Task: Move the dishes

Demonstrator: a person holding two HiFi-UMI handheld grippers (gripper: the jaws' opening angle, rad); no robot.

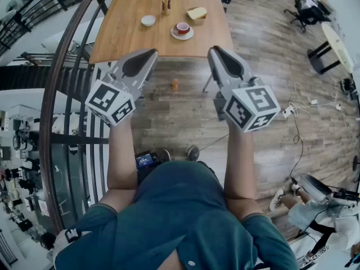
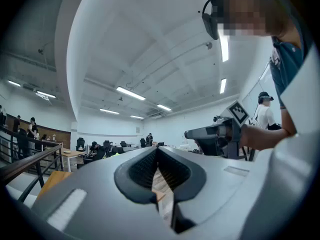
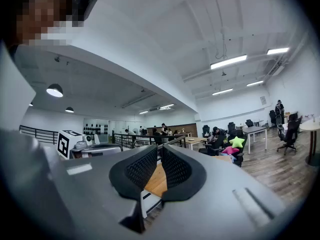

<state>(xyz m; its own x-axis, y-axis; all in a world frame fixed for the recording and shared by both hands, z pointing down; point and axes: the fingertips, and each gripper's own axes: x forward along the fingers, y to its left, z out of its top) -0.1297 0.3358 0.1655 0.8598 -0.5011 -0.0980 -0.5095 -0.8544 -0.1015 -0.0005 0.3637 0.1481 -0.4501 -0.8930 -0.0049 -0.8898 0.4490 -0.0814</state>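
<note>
In the head view a wooden table [image 1: 124,35] stands ahead of me. On it are a small white bowl [image 1: 148,20], a red cup on a white saucer [image 1: 182,30], a tan dish with a yellow item [image 1: 197,14] and a bottle [image 1: 166,3]. Both grippers are held out level, short of the table's near edge and apart from the dishes. My left gripper [image 1: 152,53] [image 2: 157,150] has its jaws together with nothing in them. My right gripper [image 1: 213,50] [image 3: 160,147] is likewise shut and empty. A strip of the tabletop [image 3: 157,181] shows below the right jaws.
A curved dark railing [image 1: 59,100] runs along the left over a lower floor. A small orange object [image 1: 175,84] lies on the wooden floor under the table's edge. Cables [image 1: 306,103] trail at right, near a round table [image 1: 336,41] and a seated person [image 1: 315,207].
</note>
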